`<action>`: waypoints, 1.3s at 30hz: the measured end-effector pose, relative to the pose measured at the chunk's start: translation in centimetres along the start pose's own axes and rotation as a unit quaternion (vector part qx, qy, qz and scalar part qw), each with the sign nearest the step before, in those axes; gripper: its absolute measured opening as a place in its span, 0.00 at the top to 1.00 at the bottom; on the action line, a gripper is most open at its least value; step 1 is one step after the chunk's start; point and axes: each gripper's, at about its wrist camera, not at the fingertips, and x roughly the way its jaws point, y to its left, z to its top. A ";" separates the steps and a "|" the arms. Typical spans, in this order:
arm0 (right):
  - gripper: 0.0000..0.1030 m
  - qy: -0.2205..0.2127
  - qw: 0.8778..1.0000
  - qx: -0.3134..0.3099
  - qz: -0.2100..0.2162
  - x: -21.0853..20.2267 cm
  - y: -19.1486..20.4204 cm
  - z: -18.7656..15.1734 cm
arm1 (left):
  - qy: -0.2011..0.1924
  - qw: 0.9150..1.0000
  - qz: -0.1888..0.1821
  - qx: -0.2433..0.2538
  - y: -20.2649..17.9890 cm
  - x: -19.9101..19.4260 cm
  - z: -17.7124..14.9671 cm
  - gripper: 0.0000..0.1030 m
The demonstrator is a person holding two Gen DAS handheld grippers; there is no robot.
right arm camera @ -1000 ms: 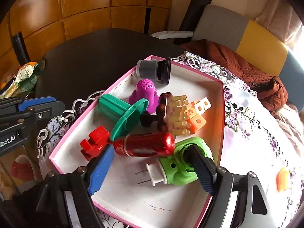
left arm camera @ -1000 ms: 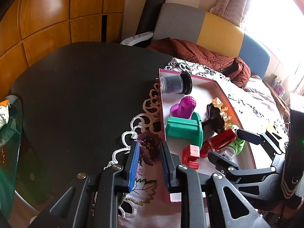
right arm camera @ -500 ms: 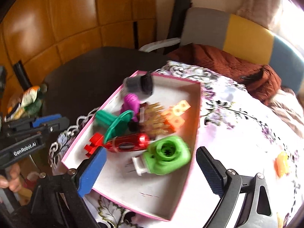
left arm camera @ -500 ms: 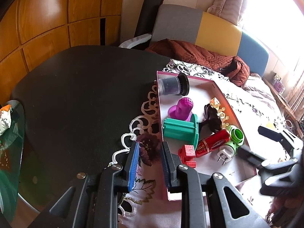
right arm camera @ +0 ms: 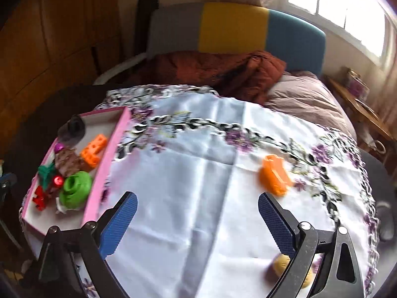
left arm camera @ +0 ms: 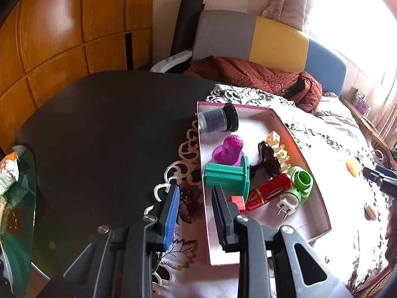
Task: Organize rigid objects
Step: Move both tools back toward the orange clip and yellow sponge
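A pink-rimmed tray [left arm camera: 320, 198] holds a grey jar [left arm camera: 218, 121], a purple piece [left arm camera: 229, 149], a teal spool [left arm camera: 228, 176], a red cylinder [left arm camera: 269, 195], a green plug adapter [left arm camera: 299, 186] and a red block [left arm camera: 237, 202]. My left gripper [left arm camera: 196, 191] straddles the tray's near left wall. Its jaws are opening and the left pad stands off the wall. My right gripper [right arm camera: 197, 198] hangs over the white cloth right of the tray [right arm camera: 109, 154], jaws opening wide with nothing between them. An orange block [right arm camera: 274, 173] lies just beyond its right finger. A yellow piece [right arm camera: 282, 263] shows partly behind that finger.
The flowered white cloth [right arm camera: 198, 149] covers the right part of a round black table [left arm camera: 99, 136]. A sofa with a rust-red jacket [left arm camera: 248, 74] stands behind it. A glass side table [left arm camera: 15, 198] sits low at the left, and wood panelling lines the far wall.
My right gripper let go around the green adapter and red cylinder, swung right off the tray over the cloth and opened wider. The left gripper stayed at the tray wall, pads slightly further apart.
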 end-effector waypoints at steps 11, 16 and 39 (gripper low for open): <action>0.00 0.007 0.954 0.268 -0.131 0.4 -15.8 -4.1 | -0.016 0.998 -0.017 0.051 -3.6 -1.0 1.9 0.74; 0.00 0.012 0.946 0.300 -0.124 0.1 -16.7 -4.6 | -0.016 0.995 -0.046 0.084 -6.5 -1.3 2.3 0.74; 0.00 0.005 0.910 0.396 -0.126 -1.1 -20.1 -6.0 | 0.041 0.965 -0.144 0.216 -22.4 2.1 1.5 0.74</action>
